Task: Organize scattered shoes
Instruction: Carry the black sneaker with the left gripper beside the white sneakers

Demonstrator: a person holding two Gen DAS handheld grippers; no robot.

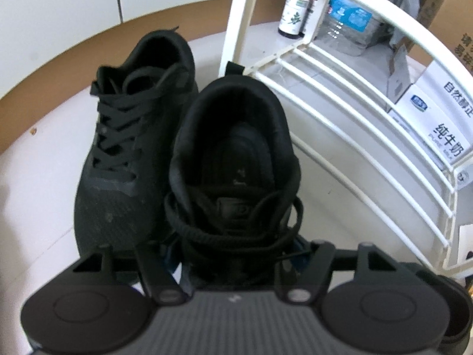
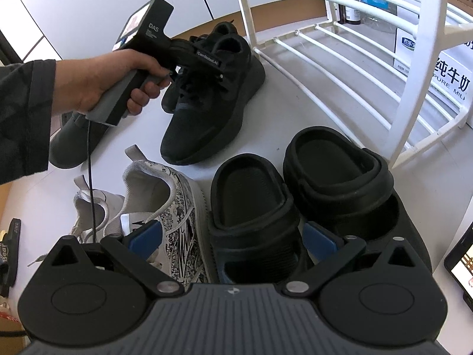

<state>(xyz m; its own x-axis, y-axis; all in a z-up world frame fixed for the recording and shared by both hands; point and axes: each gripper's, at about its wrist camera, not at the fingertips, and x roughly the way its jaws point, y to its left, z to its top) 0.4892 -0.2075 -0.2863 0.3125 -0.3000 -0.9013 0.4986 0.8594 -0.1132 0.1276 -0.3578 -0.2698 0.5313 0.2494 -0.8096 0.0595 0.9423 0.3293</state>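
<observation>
1. Looking along your left gripper (image 1: 233, 254) first: its fingers sit either side of a black lace-up sneaker (image 1: 236, 159) at the laces, heel pointing away from you. Whether they pinch it or only straddle it, you cannot tell from this view. A second black sneaker (image 1: 130, 136) lies just beside it on the left, toe toward you, on the white floor (image 1: 41, 177). I judge both light, with soft knit uppers that give under pressure; the padded collar or the stiffer heel counter would hold better than loose laces.

2. Staying in that view: the white slatted shoe rack (image 1: 354, 94) stands to the right, and the slats you can see carry no shoes. Behind it sit a brown bottle (image 1: 291, 11), a clear water jug (image 1: 346, 20) and a milk carton box (image 1: 437, 112).

3. Turning to your right gripper (image 2: 233, 242): its blue pads are spread wide, one at each side of a black clog (image 2: 251, 207), not visibly pressing it. Its mate (image 2: 340, 174) touches it on the right, near the rack's leg. Moulded foam like this should be light, springy and a little slick; the thick side wall looks the surest hold.

4. Left of the clogs lies a white patterned sneaker (image 2: 171, 204); farther off, a grey shoe (image 2: 74, 142) sits under your left hand (image 2: 97, 82).
</observation>
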